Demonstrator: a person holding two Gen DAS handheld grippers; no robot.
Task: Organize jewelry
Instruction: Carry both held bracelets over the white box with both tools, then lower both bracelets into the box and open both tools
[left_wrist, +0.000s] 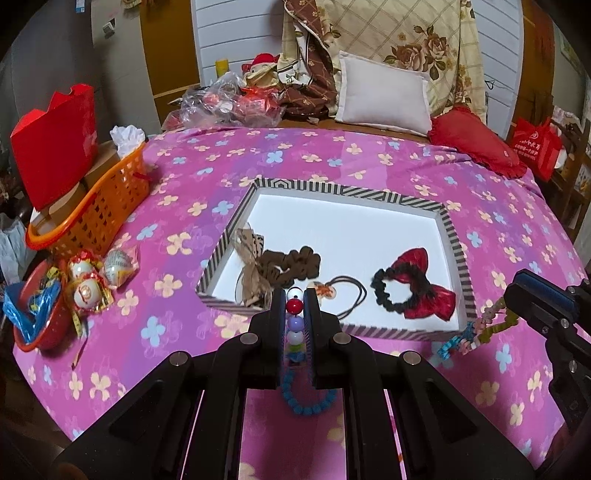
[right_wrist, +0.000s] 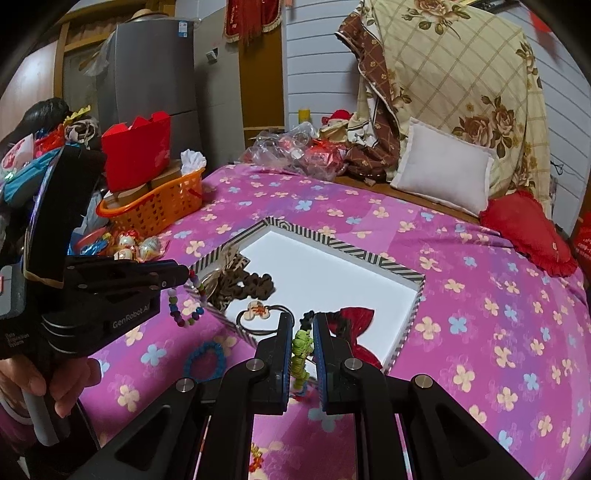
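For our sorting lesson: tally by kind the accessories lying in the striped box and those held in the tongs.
Scrunchies in the striped box: 2 (brown scrunchie, red-and-black scrunchie)
Hair ties in it: 1 (hair tie)
Bracelets held in tongs: 2 (beaded bracelet, green bracelet)
Total: 5

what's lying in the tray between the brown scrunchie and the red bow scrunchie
A dark hair tie with a round orange-and-white charm lies on the white floor between the brown scrunchie and red bow scrunchie; the left wrist view shows it best.
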